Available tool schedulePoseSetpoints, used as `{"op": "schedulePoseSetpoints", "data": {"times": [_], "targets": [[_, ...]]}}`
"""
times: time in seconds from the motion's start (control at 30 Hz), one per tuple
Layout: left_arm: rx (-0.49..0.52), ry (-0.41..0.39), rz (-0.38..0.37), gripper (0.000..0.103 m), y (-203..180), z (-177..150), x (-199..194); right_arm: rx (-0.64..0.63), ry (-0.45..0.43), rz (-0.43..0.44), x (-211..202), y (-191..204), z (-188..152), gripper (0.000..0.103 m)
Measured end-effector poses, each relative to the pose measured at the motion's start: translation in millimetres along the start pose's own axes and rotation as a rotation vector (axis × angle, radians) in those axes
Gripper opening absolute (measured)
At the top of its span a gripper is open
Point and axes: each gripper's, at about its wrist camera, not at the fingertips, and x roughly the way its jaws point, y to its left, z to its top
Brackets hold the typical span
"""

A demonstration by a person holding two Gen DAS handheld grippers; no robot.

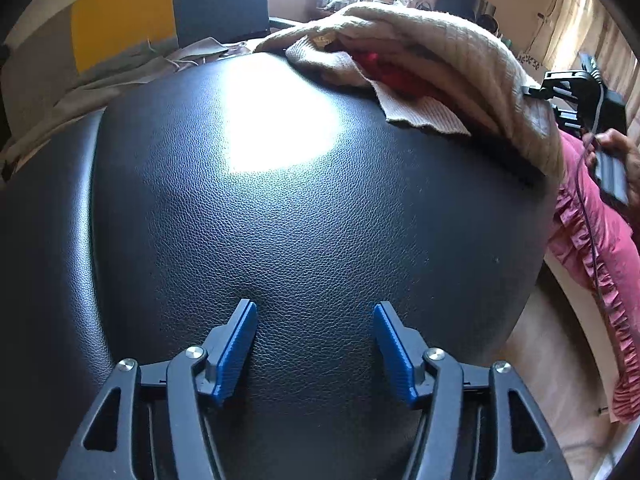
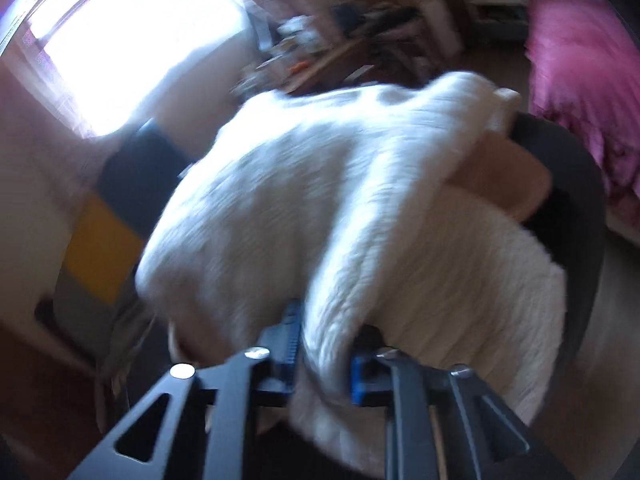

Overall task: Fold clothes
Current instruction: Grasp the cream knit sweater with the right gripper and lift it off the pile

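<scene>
A cream ribbed knit sweater [image 1: 452,52] lies bunched at the far right of a black leather seat [image 1: 280,208], with something red [image 1: 392,70] showing inside its folds. My left gripper [image 1: 315,308] hovers open over bare leather near the front, blue pads apart and nothing between them. In the blurred right wrist view the sweater [image 2: 312,200] fills the middle, and my right gripper [image 2: 326,344] is shut on a fold of it, the knit pinched between the blue pads. A hand [image 1: 624,160] holding the right gripper shows at the right edge of the left wrist view.
A pink ruffled cloth [image 1: 592,240] [image 2: 584,80] lies to the right of the seat. A yellow and dark panel [image 1: 120,12] [image 2: 104,240] and grey fabric [image 1: 100,80] stand behind it. A cluttered table [image 2: 340,52] and a bright window [image 2: 132,40] are further back.
</scene>
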Motion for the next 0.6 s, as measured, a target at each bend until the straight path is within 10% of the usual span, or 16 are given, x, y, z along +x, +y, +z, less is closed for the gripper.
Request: {"op": "schedulePoseSetpoints", "data": {"times": [0.3,0.6], "targets": [[-0.067,-0.005,-0.093,0.054,1,26,-15,-0.274,0.211,0.151,2,64,-133,0.015],[0.173,-0.138,-0.199,0.059,-83,122,-62,-0.281,0.29,0.209,-15,68,-203,0.032]]}}
